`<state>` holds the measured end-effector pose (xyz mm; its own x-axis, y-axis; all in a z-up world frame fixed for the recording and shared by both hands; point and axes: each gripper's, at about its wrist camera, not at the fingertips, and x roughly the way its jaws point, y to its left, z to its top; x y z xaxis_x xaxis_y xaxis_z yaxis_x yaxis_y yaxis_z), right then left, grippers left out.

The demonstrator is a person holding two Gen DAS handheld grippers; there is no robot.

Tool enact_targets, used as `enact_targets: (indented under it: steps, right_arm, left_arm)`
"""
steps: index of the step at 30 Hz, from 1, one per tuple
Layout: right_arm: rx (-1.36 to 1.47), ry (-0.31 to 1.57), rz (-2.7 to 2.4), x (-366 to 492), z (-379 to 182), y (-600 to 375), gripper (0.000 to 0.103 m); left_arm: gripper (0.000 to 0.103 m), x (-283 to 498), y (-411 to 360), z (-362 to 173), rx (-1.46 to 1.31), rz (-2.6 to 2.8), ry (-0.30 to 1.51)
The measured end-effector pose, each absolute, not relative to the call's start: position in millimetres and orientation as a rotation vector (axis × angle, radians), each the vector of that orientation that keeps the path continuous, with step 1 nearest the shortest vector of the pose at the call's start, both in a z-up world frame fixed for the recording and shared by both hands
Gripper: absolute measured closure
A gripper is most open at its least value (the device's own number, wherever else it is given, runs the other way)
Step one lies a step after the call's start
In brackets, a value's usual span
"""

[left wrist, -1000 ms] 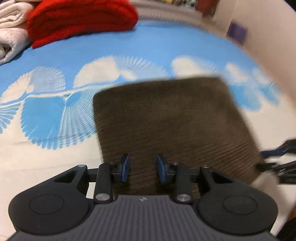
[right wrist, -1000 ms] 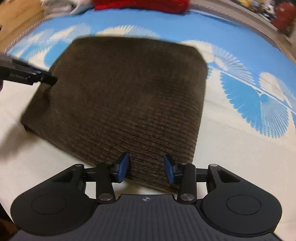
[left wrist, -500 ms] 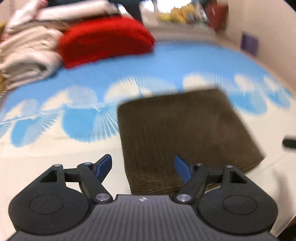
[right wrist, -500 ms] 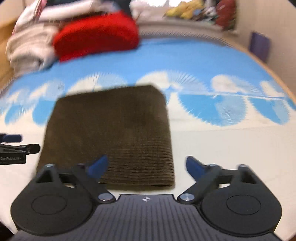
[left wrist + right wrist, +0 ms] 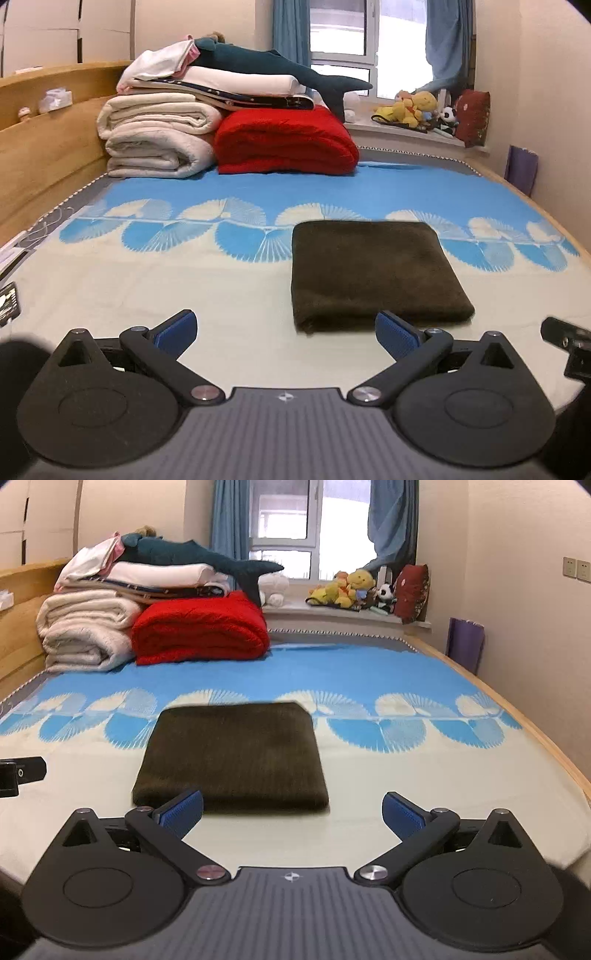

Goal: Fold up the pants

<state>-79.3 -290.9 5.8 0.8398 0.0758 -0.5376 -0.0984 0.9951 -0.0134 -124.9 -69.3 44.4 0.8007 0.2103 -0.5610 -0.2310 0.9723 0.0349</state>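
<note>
Both grippers, left (image 5: pixel 286 330) and right (image 5: pixel 291 812), hung with jaws spread wide, apart from the folded brown pants (image 5: pixel 373 273) on the bed (image 5: pixel 147 280).

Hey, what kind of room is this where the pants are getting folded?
Most likely a bedroom: the folded pants lie on a bed, with stacked blankets by the headboard and stuffed toys on the windowsill.

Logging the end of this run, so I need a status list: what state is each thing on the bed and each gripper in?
Brown pants: folded into a flat rectangle, lying on the bedspread, untouched.
Left gripper: open, empty, short of the pants.
Right gripper: open, empty.
Red blanket: folded.
White blankets: folded, stacked.
</note>
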Motion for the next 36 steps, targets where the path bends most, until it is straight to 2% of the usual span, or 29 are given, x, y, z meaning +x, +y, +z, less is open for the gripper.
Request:
enact_targets:
  steps: [4,14,21,36]
  right_arm:
    - [-0.048,0.562,0.071,-122.9,7.0,-290.2,0.001]
    - [-0.041,0.687,0.060,-115.5,-18.4,-283.1,0.001]
    - [-0.054,0.672,0.066,-116.1,-22.3,-277.6,0.001]
    - [-0.063,0.653,0.073,-116.8,-22.4,-274.2,0.001]
  left_arm:
    - [0.000,-160.4,-76.8,24.9,-0.078,0.240,0.624]
    - [0.000,-129.8,-86.6,-22.7,0.006,0.184,0.666]
    - [0.000,-136.9,-81.8,-19.3,-0.019,0.173,0.610]
    - [0.000,-135.9,-75.8,-17.4,-0.039,0.195,0.608]
